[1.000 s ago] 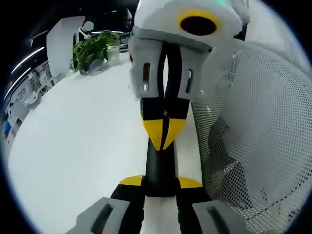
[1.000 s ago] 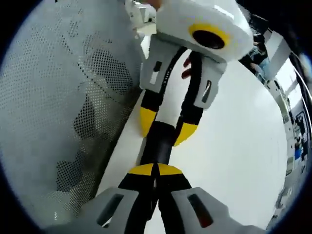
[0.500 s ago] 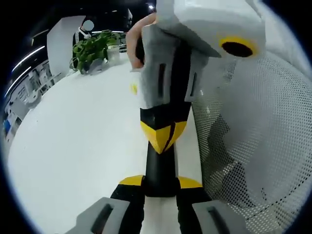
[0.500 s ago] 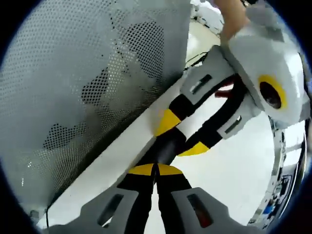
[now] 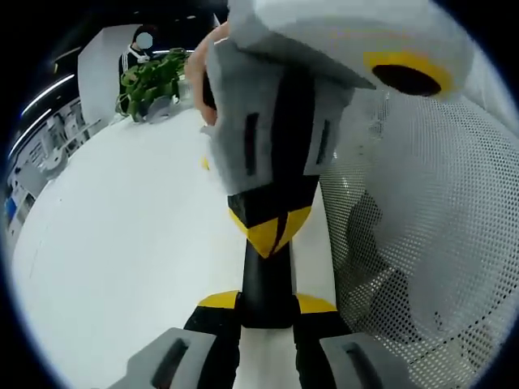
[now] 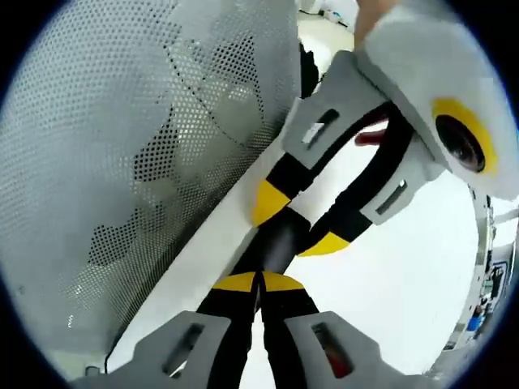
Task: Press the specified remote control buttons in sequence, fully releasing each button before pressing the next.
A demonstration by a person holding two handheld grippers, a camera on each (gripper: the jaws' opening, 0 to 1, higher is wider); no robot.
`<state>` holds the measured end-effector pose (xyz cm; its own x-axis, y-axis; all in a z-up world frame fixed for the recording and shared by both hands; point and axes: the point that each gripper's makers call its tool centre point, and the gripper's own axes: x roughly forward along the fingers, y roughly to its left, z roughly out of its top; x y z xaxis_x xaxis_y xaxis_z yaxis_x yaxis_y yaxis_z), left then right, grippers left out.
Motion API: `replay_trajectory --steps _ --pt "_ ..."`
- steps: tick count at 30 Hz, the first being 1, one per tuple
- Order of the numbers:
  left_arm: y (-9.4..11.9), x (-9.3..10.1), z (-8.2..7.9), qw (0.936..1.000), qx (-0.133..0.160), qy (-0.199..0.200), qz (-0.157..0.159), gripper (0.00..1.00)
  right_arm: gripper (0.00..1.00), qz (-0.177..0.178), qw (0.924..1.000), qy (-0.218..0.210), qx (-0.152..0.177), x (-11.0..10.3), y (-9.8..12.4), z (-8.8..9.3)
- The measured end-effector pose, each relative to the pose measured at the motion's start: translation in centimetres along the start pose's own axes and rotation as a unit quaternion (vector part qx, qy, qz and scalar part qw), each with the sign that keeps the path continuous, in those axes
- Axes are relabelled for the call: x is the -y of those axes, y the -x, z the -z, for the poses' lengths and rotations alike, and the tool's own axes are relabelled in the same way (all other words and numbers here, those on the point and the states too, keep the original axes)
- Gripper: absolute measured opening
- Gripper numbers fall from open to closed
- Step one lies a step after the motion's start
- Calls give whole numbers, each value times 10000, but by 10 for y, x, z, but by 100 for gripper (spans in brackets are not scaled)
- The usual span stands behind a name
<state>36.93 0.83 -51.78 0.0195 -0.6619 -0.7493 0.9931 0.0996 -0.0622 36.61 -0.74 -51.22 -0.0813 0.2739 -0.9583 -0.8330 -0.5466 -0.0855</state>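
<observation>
Your white table [image 5: 122, 243] spreads wide under both tools, and a perforated mesh panel [image 6: 138, 146] stands along its edge, just beside the tips; a green plant [image 5: 154, 81] sits far at the back of the table; your left gripper [image 5: 268, 301] holds one end of the slim black remote control [image 5: 266, 275], its yellow tips on both sides of the body; your right gripper [image 6: 259, 284] has its jaws closed together, the tips meeting on the remote's dark end; the buttons I cannot see.
</observation>
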Motion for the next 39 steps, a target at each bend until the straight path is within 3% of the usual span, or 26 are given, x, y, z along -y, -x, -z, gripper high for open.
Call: replay_trajectory --steps 3,6,12,24,28,36,39 --pt "0 0 0 10000 6 3 -4 24 0 83 9977 -534 401 1 1 1" --pt "0 0 0 10000 7 -5 -12 24 0 88 9924 -1111 531 1 2 1" --pt "1 1 0 10000 46 15 -23 24 0 125 9822 -1704 777 1 4 1" --pt "1 0 0 10000 58 22 -16 24 0 285 9792 -1904 642 2 3 1" --pt "1 0 0 10000 54 16 -12 24 0 443 9861 -1539 446 1 2 1" --pt "0 0 1 10000 26 -18 -18 24 0 544 9803 -1804 594 3 3 2" --pt "0 0 1 10000 32 -19 -25 24 0 483 9719 -2163 792 4 4 3"
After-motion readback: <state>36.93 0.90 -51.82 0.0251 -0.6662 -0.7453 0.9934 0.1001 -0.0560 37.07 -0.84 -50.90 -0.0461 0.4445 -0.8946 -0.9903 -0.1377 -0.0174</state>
